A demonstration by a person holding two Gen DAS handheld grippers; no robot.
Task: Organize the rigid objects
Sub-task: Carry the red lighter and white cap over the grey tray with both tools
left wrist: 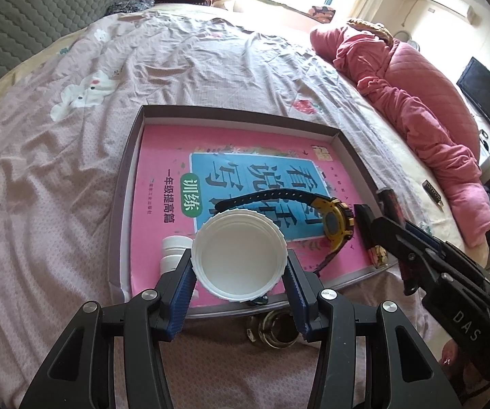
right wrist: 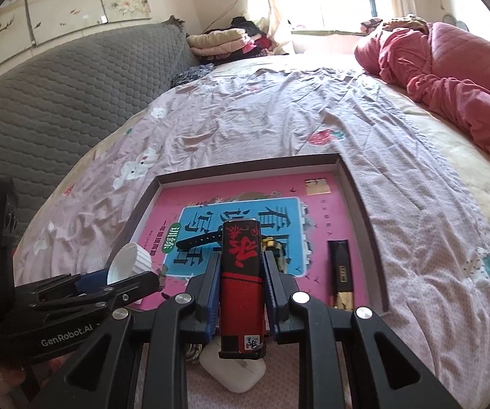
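Pinching a white lid [left wrist: 239,254], the left hand-held gripper [left wrist: 239,294] hovers over the tray [left wrist: 127,184]; the right hand-held gripper [right wrist: 241,283] clamps what looks like a red-black lighter [right wrist: 241,286].

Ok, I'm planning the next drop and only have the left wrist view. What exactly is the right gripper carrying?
Observer: The right gripper is shut on a red and black lighter, held lengthwise between its fingers.
Operator: Anything beneath it that I can't see?
Observer: Yes, a white earbud case lies on the bedsheet just under the lighter's near end, outside the tray.
Operator: How does my cap look from that side?
Observer: The white cap in the left gripper is tipped on edge, and its ribbed outer wall shows.
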